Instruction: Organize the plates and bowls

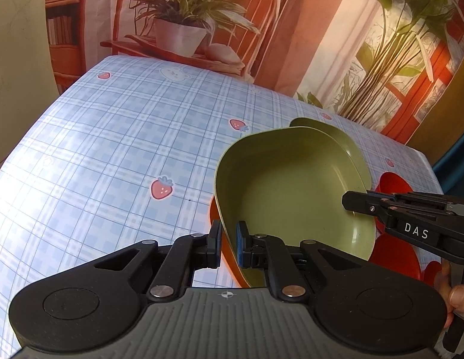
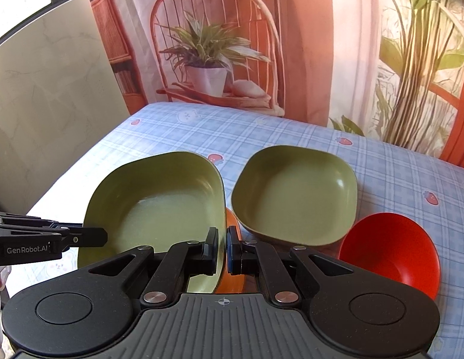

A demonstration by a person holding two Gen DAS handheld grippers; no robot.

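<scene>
Staged home dining setup: table [image 2: 291, 137] under blue plaid strawberry-print cloth, printed backdrop [image 2: 306, 45] of chair and potted plants along its far edge, marble-look panel [image 2: 46, 113] at left.

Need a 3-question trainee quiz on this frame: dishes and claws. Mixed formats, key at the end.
1. Multiple choice: how many claws are clamped on the near green dish? A) none B) one C) two
2. True or false: the red bowl is stacked inside the far green dish.
3. Fill in: the right claw pinches the near green dish by its ____.

Key
1. C. The left claw and the right claw hold opposite sides.
2. False. The bowl is beside that dish, not in it.
3. Rim.
</scene>
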